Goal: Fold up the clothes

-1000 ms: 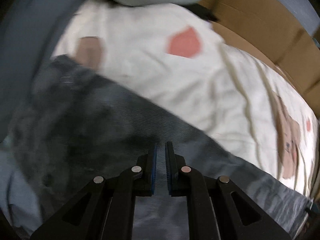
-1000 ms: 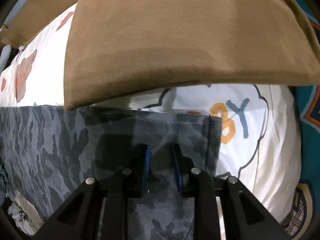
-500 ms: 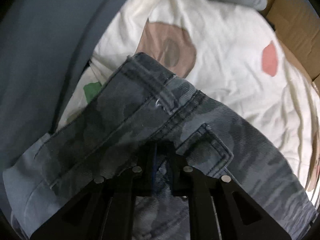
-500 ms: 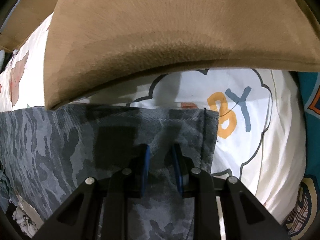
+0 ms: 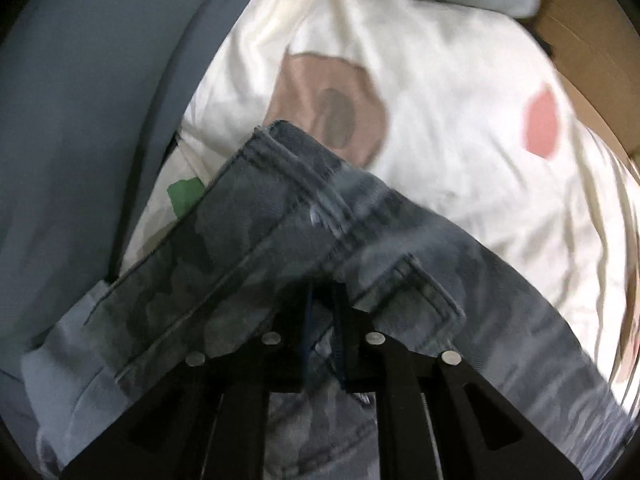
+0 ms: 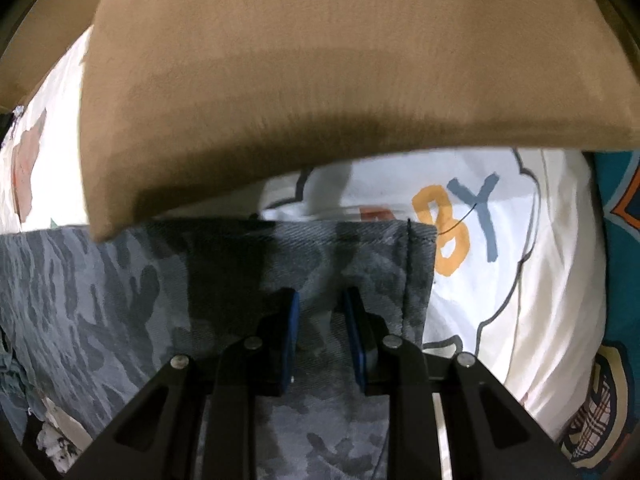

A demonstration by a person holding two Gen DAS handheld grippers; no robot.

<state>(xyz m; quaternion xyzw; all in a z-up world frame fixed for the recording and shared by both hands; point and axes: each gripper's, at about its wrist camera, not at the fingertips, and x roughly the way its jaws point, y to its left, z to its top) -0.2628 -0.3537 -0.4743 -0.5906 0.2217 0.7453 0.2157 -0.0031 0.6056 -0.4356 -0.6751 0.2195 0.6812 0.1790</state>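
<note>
The camouflage trousers (image 5: 280, 240) lie on a white printed sheet (image 5: 440, 80) that covers the bed. In the left wrist view, the left tongs (image 5: 324, 320) point steeply down at the waistband end, their 2 fingers almost together and clamped on a fold of the grey-blue cloth beside a pocket flap (image 5: 412, 288). A plain grey-blue cloth (image 5: 80, 120) lies along the sheet's left side, and brown cardboard (image 5: 580, 40) shows at the upper right.

In the right wrist view, the right tongs (image 6: 322, 332) point straight down over the same trousers (image 6: 120, 300) near a stitched hem (image 6: 416, 272). Their blue pads (image 6: 290, 336) stand a narrow gap apart with cloth between them; whether they pinch it I cannot tell. A tan garment (image 6: 320, 80) overlaps the trousers' far edge. Beyond the hem the sheet (image 6: 540, 280) bears orange and blue letters (image 6: 460, 232), and a teal printed cloth (image 6: 616, 200) lies at the right edge.
</note>
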